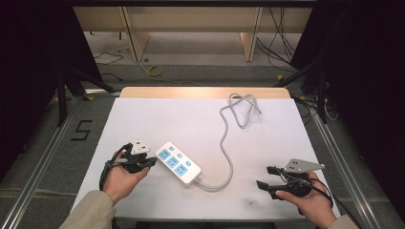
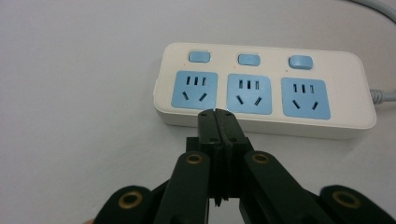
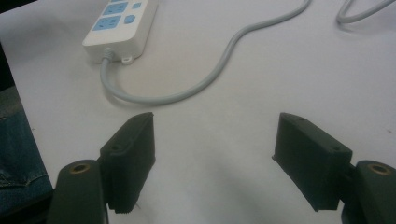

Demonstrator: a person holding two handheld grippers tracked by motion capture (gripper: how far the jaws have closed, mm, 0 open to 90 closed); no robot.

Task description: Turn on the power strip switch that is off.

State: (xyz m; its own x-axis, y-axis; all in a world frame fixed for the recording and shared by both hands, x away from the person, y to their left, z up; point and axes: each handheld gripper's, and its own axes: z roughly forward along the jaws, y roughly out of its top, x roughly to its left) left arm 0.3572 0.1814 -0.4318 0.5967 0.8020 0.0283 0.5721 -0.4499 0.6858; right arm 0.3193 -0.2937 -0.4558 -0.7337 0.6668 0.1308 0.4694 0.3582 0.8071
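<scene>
A white power strip (image 1: 178, 163) with three blue sockets and three blue switches lies slanted near the table's middle. Its grey cable (image 1: 228, 143) curls toward the far edge. My left gripper (image 1: 154, 161) rests just left of the strip, its jaws pressed together with nothing between them. In the left gripper view the shut left gripper (image 2: 217, 114) points at the strip's (image 2: 266, 88) near side, below the sockets. My right gripper (image 1: 265, 176) sits at the front right, open and empty. In the right gripper view the open right gripper (image 3: 214, 135) faces the bare table, with the strip (image 3: 122, 23) and cable (image 3: 210, 77) beyond.
The white table (image 1: 191, 119) has a wooden strip along its far edge. A loose loop of the cable (image 1: 243, 107) lies at the back right. Metal rails and dark curtains flank the table. A blue trouser leg (image 3: 16, 158) shows past the table's front edge.
</scene>
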